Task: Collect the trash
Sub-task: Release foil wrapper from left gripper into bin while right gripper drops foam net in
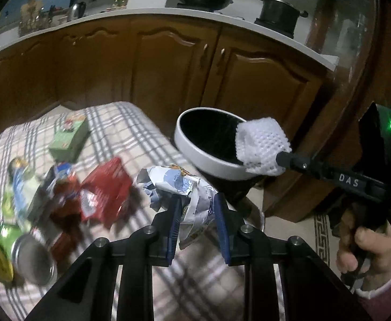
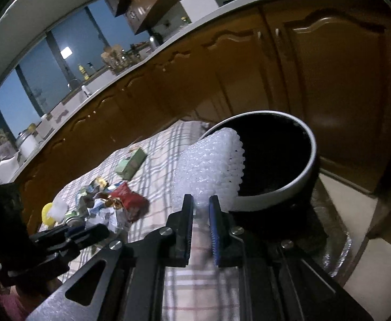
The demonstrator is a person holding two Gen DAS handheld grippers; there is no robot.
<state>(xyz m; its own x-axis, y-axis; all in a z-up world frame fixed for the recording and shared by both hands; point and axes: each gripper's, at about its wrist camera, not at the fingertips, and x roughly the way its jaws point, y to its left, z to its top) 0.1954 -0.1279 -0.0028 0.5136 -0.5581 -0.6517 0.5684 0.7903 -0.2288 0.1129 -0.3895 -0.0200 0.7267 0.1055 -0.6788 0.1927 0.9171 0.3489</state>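
Behind foam netting [image 2: 208,165], bin [image 2: 311,157] rim partly hidden.

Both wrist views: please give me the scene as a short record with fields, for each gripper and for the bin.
left gripper: shut on crumpled paper wrapper
right gripper: shut on white foam net, at the bin's rim
bin: white rim, dark inside, beside the table
table: checked cloth; green box, red packet, can lying on it
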